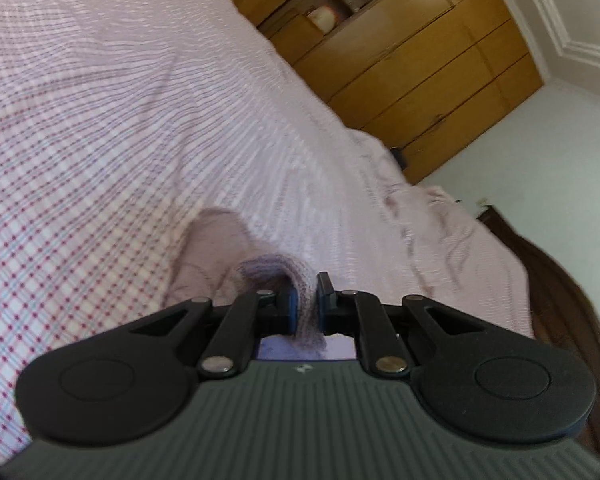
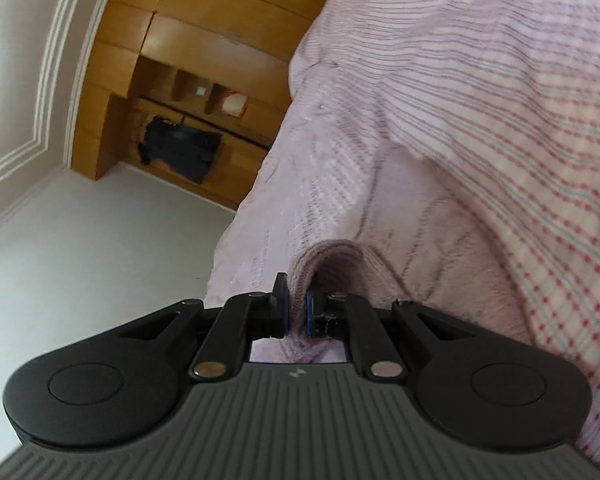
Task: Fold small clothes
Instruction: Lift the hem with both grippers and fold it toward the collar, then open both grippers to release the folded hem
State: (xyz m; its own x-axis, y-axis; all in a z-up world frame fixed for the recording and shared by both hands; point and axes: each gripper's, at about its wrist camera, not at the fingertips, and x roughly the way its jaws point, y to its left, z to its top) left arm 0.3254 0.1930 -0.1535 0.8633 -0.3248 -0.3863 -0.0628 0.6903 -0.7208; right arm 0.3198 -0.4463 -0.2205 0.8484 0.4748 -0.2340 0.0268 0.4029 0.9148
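Note:
A small dusty-pink knit garment (image 1: 214, 256) hangs low over the checked bedspread (image 1: 100, 128). My left gripper (image 1: 306, 300) is shut on a bunched edge of it, and the knit passes between the blue pads. In the right wrist view the same pink garment (image 2: 432, 240) spreads to the right, and my right gripper (image 2: 298, 304) is shut on another folded edge of it. Most of the garment lies under the gripper bodies and is hidden.
The pink and white checked bedspread (image 2: 520, 80) fills most of both views. A wooden wardrobe with shelves (image 1: 412, 52) stands beyond the bed, with dark clothing (image 2: 182, 148) in an open compartment. A dark wooden bed frame (image 1: 556, 280) edges the bed by the white wall.

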